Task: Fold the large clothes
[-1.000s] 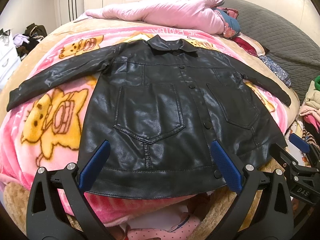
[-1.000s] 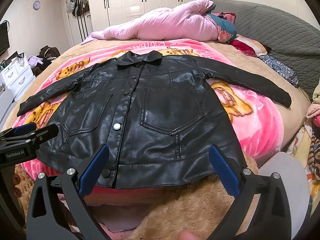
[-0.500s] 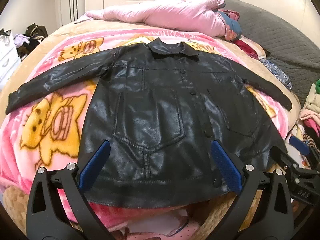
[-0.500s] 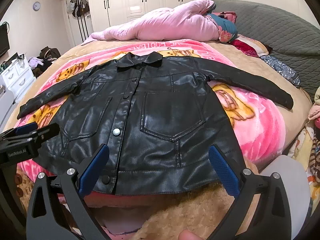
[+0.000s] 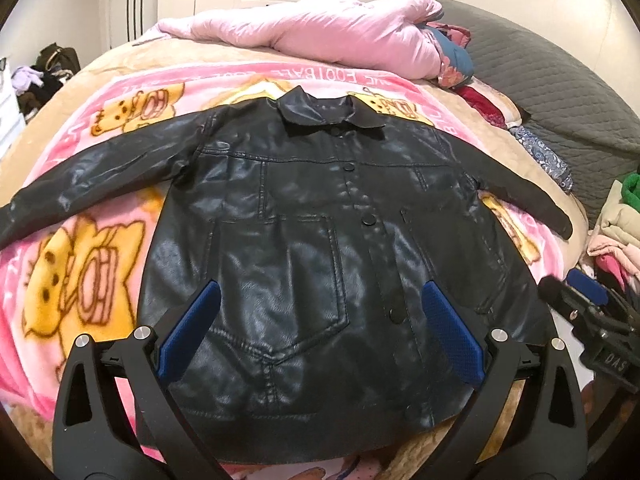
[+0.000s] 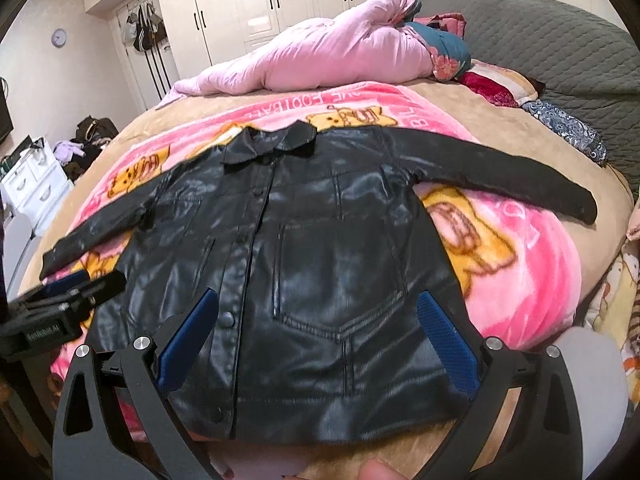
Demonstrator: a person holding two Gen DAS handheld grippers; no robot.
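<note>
A black leather jacket (image 5: 304, 216) lies flat and buttoned on a pink cartoon blanket (image 5: 80, 264), collar far, both sleeves spread out; it also shows in the right wrist view (image 6: 320, 248). My left gripper (image 5: 320, 332) is open and empty, over the jacket's lower left front above the hem. My right gripper (image 6: 316, 336) is open and empty, over the lower right front and its pocket. Each gripper shows at the edge of the other's view: the right gripper's fingers (image 5: 588, 312) and the left gripper's fingers (image 6: 68, 300).
A pink duvet (image 5: 320, 28) is bunched at the far end of the bed, beside a grey quilt (image 5: 560, 80). Folded clothes (image 5: 620, 224) are piled off the right edge. White wardrobes (image 6: 272, 8) and drawers (image 6: 32, 176) stand beyond.
Both grippers have moved forward over the jacket's hem, so the jacket looks closer and larger. Both stay open; the jacket has not moved.
</note>
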